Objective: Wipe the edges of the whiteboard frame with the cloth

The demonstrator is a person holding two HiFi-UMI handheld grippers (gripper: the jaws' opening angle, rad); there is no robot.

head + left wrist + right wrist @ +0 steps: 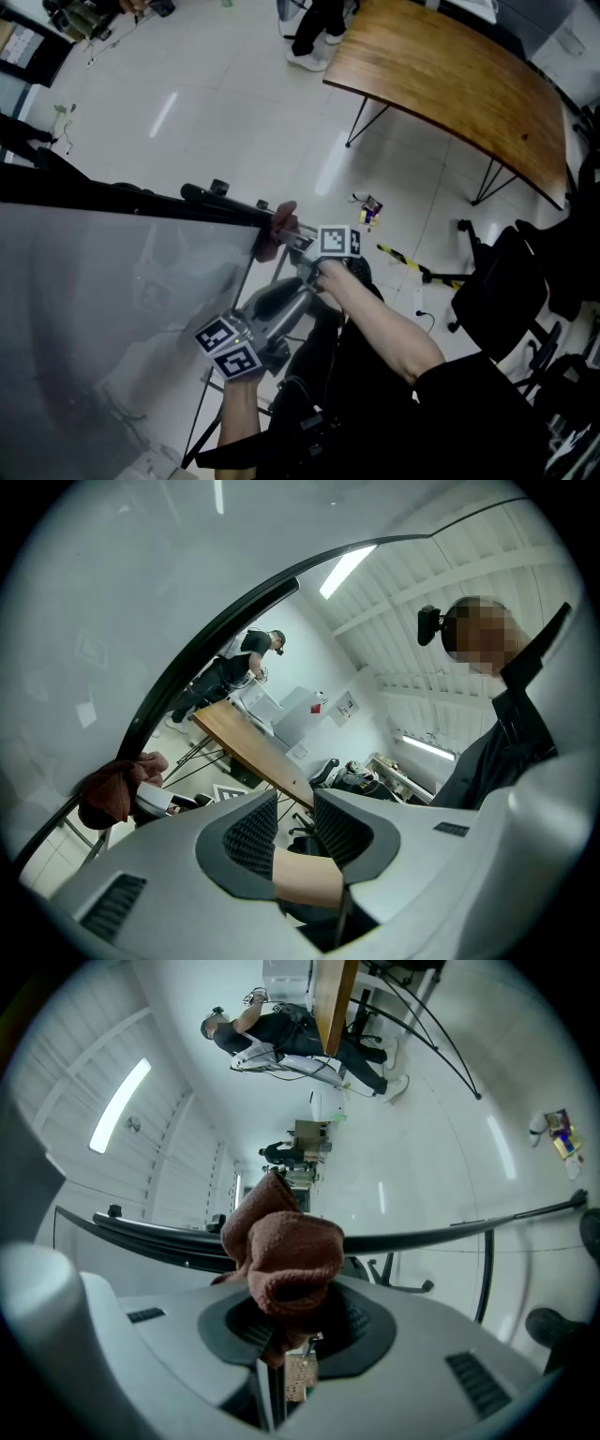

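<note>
The whiteboard (112,300) fills the left of the head view, its black frame (141,199) running along the top edge to the right corner. A reddish-brown cloth (281,230) is pressed on that corner, with my right gripper (292,240) shut on it. In the right gripper view the bunched cloth (281,1251) sticks out of my right gripper (298,1314) against the frame (422,1237). My left gripper (302,292) hovers just below, in front of the board, and is open (295,832) with nothing held; only a forearm shows behind the jaws. The left gripper view also catches the cloth (117,789) on the frame (216,635).
A curved wooden table (450,84) stands at the upper right, with a black office chair (506,281) to the right. A person (314,28) stands at the top. Small items (370,211) and a yellow-black strip (403,258) lie on the floor. The whiteboard's stand legs (211,403) reach down.
</note>
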